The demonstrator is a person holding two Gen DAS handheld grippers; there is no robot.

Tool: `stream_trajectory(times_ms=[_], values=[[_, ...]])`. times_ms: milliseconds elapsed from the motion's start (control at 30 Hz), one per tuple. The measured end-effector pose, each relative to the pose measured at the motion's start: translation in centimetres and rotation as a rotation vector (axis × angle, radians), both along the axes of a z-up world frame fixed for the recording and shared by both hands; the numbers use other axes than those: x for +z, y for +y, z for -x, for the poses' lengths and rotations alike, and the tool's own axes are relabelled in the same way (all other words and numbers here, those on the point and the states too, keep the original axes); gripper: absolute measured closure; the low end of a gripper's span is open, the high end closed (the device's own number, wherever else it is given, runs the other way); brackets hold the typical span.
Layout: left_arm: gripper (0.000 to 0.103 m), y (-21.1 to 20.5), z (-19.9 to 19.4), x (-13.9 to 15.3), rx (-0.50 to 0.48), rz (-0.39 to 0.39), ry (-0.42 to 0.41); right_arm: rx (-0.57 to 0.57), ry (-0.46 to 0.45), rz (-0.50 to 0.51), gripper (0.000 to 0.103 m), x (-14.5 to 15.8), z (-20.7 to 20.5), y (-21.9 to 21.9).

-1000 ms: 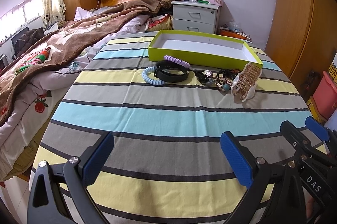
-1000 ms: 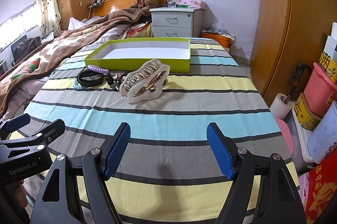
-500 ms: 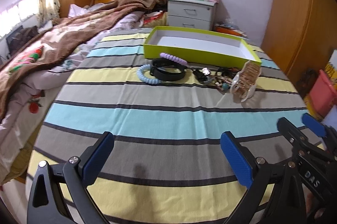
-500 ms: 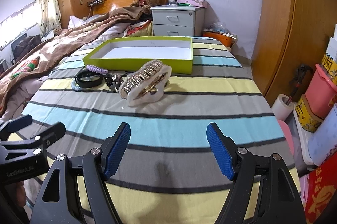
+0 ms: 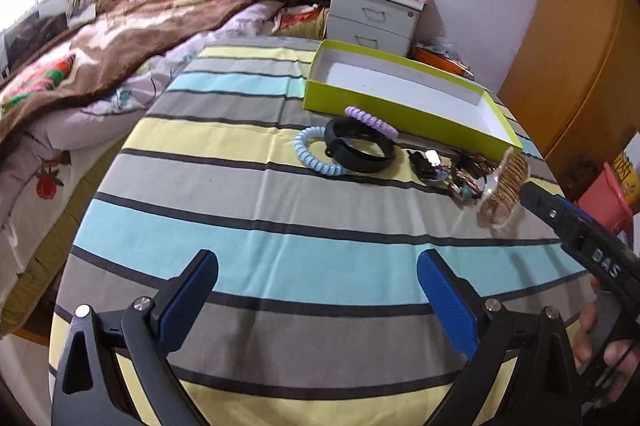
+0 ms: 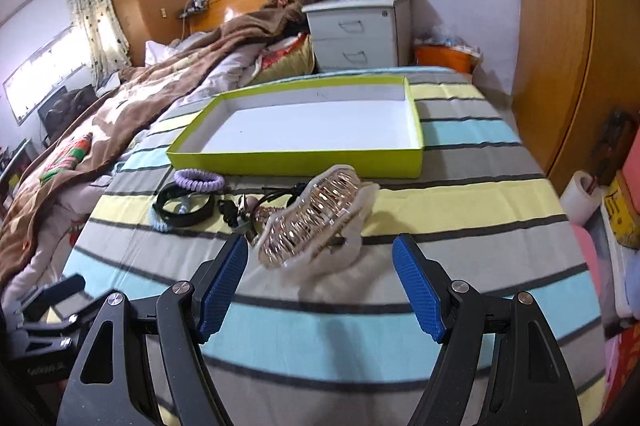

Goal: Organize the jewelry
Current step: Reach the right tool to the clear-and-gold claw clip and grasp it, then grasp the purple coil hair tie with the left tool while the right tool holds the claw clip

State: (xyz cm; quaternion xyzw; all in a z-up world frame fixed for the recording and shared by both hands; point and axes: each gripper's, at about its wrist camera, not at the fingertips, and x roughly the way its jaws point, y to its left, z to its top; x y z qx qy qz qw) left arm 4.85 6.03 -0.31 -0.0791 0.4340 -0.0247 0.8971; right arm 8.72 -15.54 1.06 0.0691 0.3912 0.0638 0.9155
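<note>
I see a shallow lime-green tray [image 6: 304,157] with a white, bare floor, and in front of it a lilac coil tie [image 6: 199,179], black band [image 6: 182,211], blue coil [image 5: 316,157], tangled trinkets [image 5: 460,173] and a rose-gold claw clip [image 6: 316,222].

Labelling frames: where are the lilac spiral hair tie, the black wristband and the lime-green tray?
lilac spiral hair tie [image 5: 371,121], left wrist view, coil middle
black wristband [image 5: 362,161], left wrist view, near band
lime-green tray [image 6: 296,158], right wrist view, front wall

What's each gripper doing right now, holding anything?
Left gripper: open, holding nothing, over the striped cloth.
Right gripper: open, holding nothing, just short of the hair claw clip.
</note>
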Motion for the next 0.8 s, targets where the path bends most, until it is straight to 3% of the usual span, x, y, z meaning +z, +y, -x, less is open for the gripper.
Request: stream_trajectory(times_ms=[367,567,800], values=[[0.002,1.1,-2.1,-0.6,-0.018,0.074,0.069,-0.066,0.088,0.014,0.029,-1.3,-3.5,0.5],[0.002,1.2,-2.7,-0.8,-0.019,0.084,0.087,-0.09,0.094,0.018,0.06,-1.4,-2.9,-0.6],[0.005,1.3,-3.5,-0.9,-0.03,0.099,0.091,-0.083,0.093,0.021,0.064,-1.1,-1.8,-2.3]])
